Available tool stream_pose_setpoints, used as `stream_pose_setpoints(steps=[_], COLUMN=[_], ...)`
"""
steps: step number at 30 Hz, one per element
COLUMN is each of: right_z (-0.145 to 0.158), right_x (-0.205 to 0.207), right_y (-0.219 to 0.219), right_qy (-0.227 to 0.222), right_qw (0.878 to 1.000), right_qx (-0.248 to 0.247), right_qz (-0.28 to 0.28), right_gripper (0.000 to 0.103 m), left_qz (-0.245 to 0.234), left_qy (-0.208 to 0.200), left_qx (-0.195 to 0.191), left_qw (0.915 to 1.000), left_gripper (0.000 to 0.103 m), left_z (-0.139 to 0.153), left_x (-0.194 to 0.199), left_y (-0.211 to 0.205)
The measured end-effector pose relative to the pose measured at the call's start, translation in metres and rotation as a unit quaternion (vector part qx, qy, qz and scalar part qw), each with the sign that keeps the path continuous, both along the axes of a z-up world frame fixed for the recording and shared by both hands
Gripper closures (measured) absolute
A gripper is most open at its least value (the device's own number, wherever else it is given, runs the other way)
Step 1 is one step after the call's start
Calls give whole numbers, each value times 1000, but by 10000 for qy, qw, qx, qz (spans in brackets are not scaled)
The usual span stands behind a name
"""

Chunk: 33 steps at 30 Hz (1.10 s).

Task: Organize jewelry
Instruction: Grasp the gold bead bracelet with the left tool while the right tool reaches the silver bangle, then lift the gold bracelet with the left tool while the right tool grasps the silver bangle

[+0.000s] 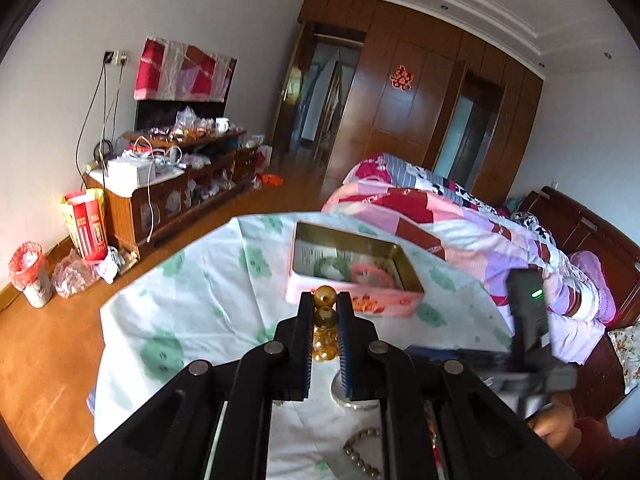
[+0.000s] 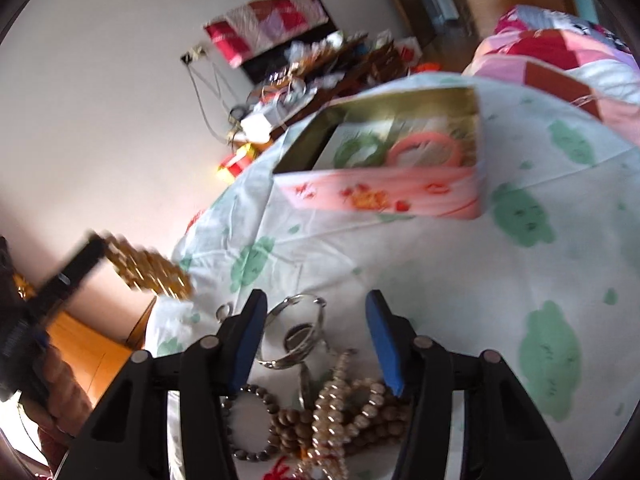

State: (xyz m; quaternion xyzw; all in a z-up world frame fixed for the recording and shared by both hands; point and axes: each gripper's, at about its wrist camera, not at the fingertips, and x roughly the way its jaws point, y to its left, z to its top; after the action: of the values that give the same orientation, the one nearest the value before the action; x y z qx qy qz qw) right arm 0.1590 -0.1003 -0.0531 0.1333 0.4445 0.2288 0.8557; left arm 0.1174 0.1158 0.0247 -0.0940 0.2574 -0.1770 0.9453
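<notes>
The amber bead bracelet (image 1: 325, 322) is pinched between the two fingers of the left gripper (image 1: 325, 312), lifted above the cloth-covered table (image 1: 192, 280). Its big yellow-brown beads poke out past the fingertips and hang down between them. Right in front of this gripper sits the pink tin box (image 1: 356, 268) with its top open. A green bangle (image 1: 332, 266) and a pink bangle (image 1: 370, 274) already lie inside.

I think the step now is to carry the bracelet over the box and let it go. To do it well, move forward until the beads are past the near wall, go low, then let go gently so nothing bounces out.

The right gripper (image 2: 316, 320) has its fingers spread wide and holds nothing. Right under it lies the pile of jewelry: a silver ring (image 2: 296, 334), a dark bead bracelet (image 2: 248, 424) and pearl strings (image 2: 344, 396), all tangled.

Some things are hard to see. The bracelet is blurry in the right wrist view. The black gripper arms cover part of the pile, so I cannot count the pieces. A red thing (image 2: 280, 472) at the bottom edge is cut off.
</notes>
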Motion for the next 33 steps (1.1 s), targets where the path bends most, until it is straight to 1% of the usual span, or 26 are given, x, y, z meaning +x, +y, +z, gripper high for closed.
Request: stream_pose_setpoints(steps=[1, 3, 5, 6, 7, 8, 10, 12, 14, 19, 20, 24, 27, 29, 33], right_z=[-2, -9, -16, -21, -25, -24, -22, -21, -16, 8, 17, 35, 48, 55, 63], right_x=[3, 12, 20, 24, 26, 26, 28, 25, 24, 24, 24, 28, 35, 44, 66], right_y=[5, 18, 29, 33, 37, 38, 40, 38, 34, 17, 13, 0, -13, -21, -33], right_qy=[32, 155, 373, 503, 594, 501, 434, 415, 303, -35, -170, -502, -645, -724, -868], right_qw=[9999, 9989, 9971, 9959, 9949, 9949, 9945, 9957, 9971, 9998, 9998, 9982, 9967, 9955, 9933], right_qx=[-93, -392, -567, -635, -699, -772, -827, -658, -538, -27, 69, 316, 447, 551, 599], right_qz=[55, 208, 339, 391, 419, 403, 476, 506, 438, 182, 108, -65, -197, -271, -463], right_gripper=[50, 55, 63, 65, 68, 77, 90, 91, 92, 91, 91, 91, 91, 91, 91], left_qz=[16, 62, 98, 114, 131, 146, 153, 153, 167, 142, 131, 9, -93, -182, -314], left_qy=[-5, 29, 91, 115, 129, 143, 172, 189, 207, 226, 216, 191, 155, 120, 58], left_qx=[19, 42, 42, 55, 74, 95, 88, 72, 65, 57, 64, 49, 61, 62, 122], left_qw=[10000, 10000, 9999, 9999, 9998, 9997, 9997, 9997, 9996, 9996, 9997, 9998, 9998, 9997, 9994], left_gripper=[93, 93, 93, 93, 93, 93, 93, 93, 93, 93, 93, 93, 93, 93, 93], left_z=[0, -1, -5, -7, -9, -10, -11, -11, -12, -12, -11, -9, -7, -5, -2], left_x=[1, 3, 5, 6, 7, 7, 7, 8, 10, 19, 21, 34, 45, 53, 74], left_y=[0, 0, 1, 2, 2, 3, 4, 5, 5, 1, -1, -10, -19, -27, -42])
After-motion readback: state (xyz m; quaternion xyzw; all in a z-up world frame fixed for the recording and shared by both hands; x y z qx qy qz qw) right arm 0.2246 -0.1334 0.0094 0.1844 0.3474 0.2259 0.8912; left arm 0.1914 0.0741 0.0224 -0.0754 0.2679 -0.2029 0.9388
